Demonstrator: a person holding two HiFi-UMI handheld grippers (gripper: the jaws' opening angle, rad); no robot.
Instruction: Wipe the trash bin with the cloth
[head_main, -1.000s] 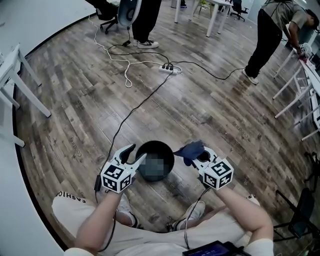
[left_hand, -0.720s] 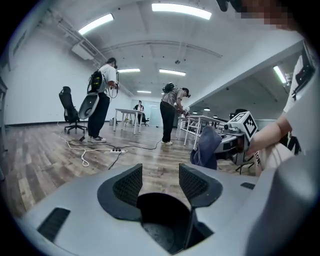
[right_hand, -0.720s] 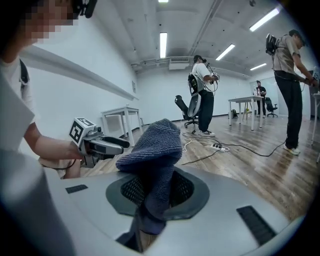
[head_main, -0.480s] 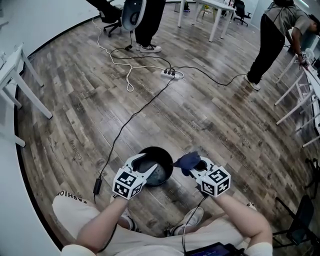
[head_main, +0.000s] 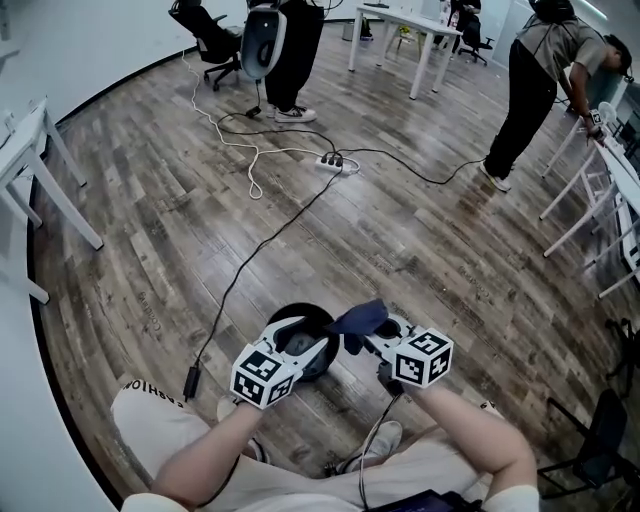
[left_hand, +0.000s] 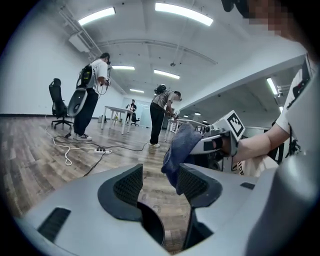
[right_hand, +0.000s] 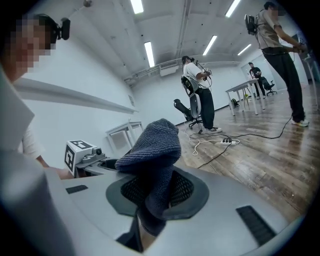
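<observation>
**Head view: cloth up at the bin rim, contact unconfirmed**

Wood floor (head_main: 430, 250) fills the frame. The black trash bin (head_main: 310, 311) stands on it just ahead of the operator's legs.

My left hand-held gripper (head_main: 300, 338) sits over the bin's mouth. In the left gripper view its jaws are spread, with a dark curved edge low between them, probably the bin's rim. It is not pinched.

My right hand-held gripper (head_main: 378, 335) is clamped on the dark blue cloth (head_main: 358, 318). The cloth is bunched above the jaws, and a tail hangs towards the bin's right rim. I cannot tell whether it touches.

Risks, as I judge them:
- The bin looks light. With the left jaws spread and nothing braced, a sideways wipe could skid or tip it.
- The cloth is held by a bunch only, so dragging it on the rim could pull it out.
- The hanging tail could drop inside the bin instead of wiping the wall.

Surroundings:
- Two people stand well apart from the bin, one far right (head_main: 525, 90) and one at top centre (head_main: 290, 50).
- White counter legs show at the left (head_main: 60, 200) and the right (head_main: 585, 200), and an office chair (head_main: 205, 30) stands at the back.
- A black cable (head_main: 260, 245) runs from the power strip (head_main: 333, 162) past the bin's left side, near enough to snag the left gripper.
- A white cord (head_main: 245, 150) lies far off.
</observation>
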